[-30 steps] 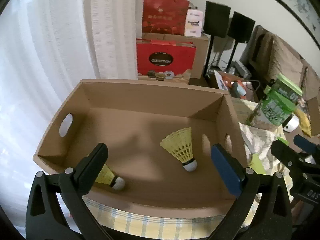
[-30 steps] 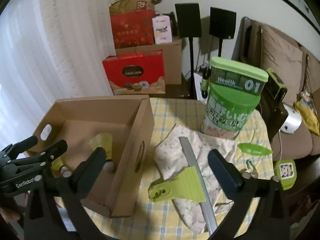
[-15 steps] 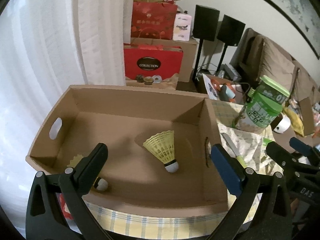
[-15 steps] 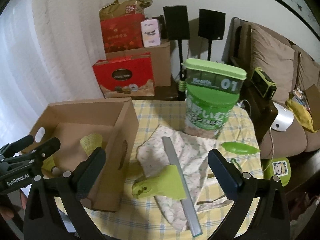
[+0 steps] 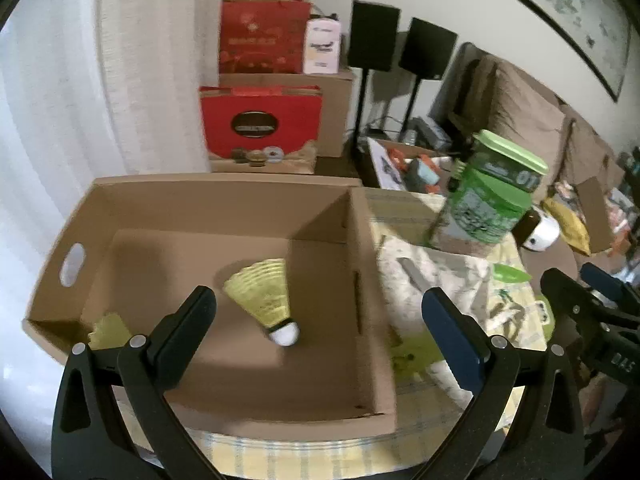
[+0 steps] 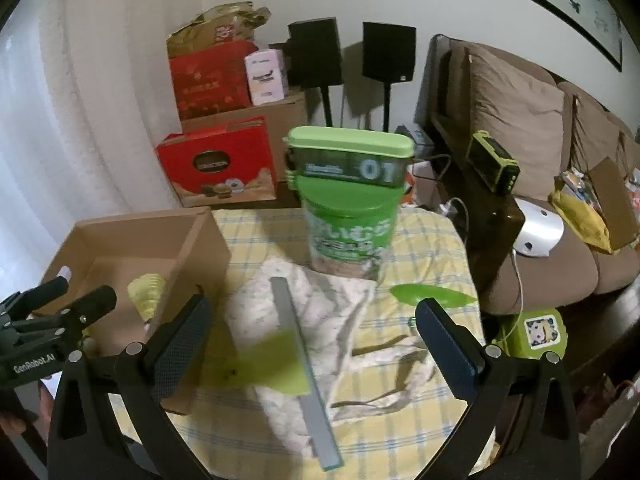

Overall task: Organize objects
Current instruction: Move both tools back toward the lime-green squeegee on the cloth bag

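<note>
An open cardboard box (image 5: 360,240) (image 6: 216,240) stands on the left of the checked table. Inside it lie two yellow shuttlecocks: one (image 5: 268,296) near the middle, another (image 5: 108,330) in the near left corner, partly hidden by my finger. My left gripper (image 5: 316,312) hovers open and empty above the box's near right part. To the right, a green-handled squeegee (image 6: 292,348) lies on a patterned cloth (image 6: 340,312). My right gripper (image 6: 312,324) hangs open and empty above the squeegee.
A tall green canister (image 6: 352,208) (image 5: 492,196) stands behind the cloth. A green leaf-shaped piece (image 6: 432,294) lies right of the cloth. Red gift boxes (image 6: 220,168), speakers (image 6: 316,52) and a brown sofa (image 6: 540,152) surround the table. A green toy (image 6: 536,332) sits off the table's right edge.
Both grippers have drawn back and shifted right. The box now sits further left in both views. Nothing was gripped; the shuttlecocks stay in the box.
</note>
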`<action>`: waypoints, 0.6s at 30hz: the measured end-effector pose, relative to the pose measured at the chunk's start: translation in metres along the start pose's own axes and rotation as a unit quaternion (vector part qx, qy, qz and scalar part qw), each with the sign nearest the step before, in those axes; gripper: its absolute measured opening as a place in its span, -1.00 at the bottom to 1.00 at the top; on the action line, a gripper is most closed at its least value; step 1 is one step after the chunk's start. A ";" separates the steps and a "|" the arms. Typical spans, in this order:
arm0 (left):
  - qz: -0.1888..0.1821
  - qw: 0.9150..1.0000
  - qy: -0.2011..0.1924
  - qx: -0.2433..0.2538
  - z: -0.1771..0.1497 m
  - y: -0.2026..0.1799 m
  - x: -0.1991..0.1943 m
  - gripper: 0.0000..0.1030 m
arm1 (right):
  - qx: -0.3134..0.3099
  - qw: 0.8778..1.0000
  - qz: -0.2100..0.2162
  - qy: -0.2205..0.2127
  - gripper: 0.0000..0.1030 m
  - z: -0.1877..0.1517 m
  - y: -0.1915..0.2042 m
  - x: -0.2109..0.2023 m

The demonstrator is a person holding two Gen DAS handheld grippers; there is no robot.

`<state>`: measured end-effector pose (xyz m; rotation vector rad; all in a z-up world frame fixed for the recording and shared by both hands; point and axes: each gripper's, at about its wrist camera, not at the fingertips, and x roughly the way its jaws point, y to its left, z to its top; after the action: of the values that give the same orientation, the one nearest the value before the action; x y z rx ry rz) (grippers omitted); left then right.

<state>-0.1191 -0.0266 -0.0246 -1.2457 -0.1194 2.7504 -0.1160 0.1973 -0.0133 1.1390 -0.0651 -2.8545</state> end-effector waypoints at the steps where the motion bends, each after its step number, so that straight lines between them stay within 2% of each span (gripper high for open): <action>1: -0.008 1.000 0.004 0.002 -0.001 -0.004 0.002 1.00 | 0.003 1.000 -0.001 0.000 0.99 -0.001 -0.005 0.000; 9: -0.032 0.999 0.023 0.028 -0.011 -0.031 0.016 1.00 | 0.009 1.000 -0.016 0.009 0.99 -0.015 -0.037 0.003; 18: -0.061 0.994 0.039 0.082 -0.025 -0.066 0.029 0.99 | 0.017 0.999 -0.025 0.025 0.99 -0.029 -0.061 0.008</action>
<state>-0.1145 0.0436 -0.0546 -1.2564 0.0355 2.5472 -0.1045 0.2568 -0.0433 1.2352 -0.0853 -2.8772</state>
